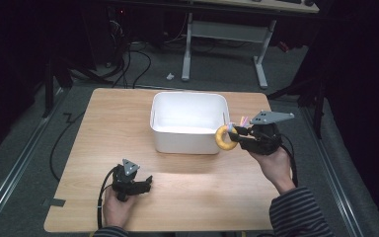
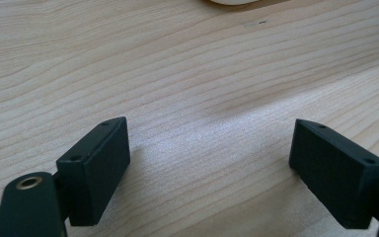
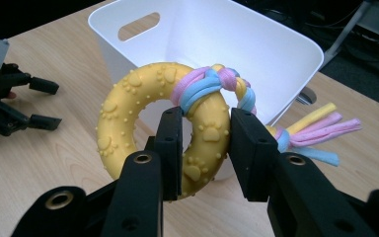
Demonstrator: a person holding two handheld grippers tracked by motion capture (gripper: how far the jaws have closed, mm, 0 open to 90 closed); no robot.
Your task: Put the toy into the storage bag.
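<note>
A yellow rubber ring toy (image 3: 128,106) with paw prints and a pink, blue and yellow braided rope (image 3: 316,131) is held in the air beside the white bin's near right corner (image 1: 222,136). My right gripper (image 3: 205,148) is shut on the ring's lower right part; in the high view that gripper (image 1: 238,137) is at the right of the bin. The white plastic bin (image 1: 187,143) stands in the middle of the wooden table (image 1: 128,113), its inside bare. My left gripper (image 1: 147,183) rests low over the table's front left, open with nothing between its jaws (image 2: 209,163).
The bin's wall has a handle cut-out (image 3: 137,25). Bare wood lies between the two grippers (image 1: 202,177). Beyond the table is grey floor with cables (image 1: 138,59) and a white desk frame (image 1: 227,34). A striped sleeve (image 1: 296,212) comes in at the bottom right.
</note>
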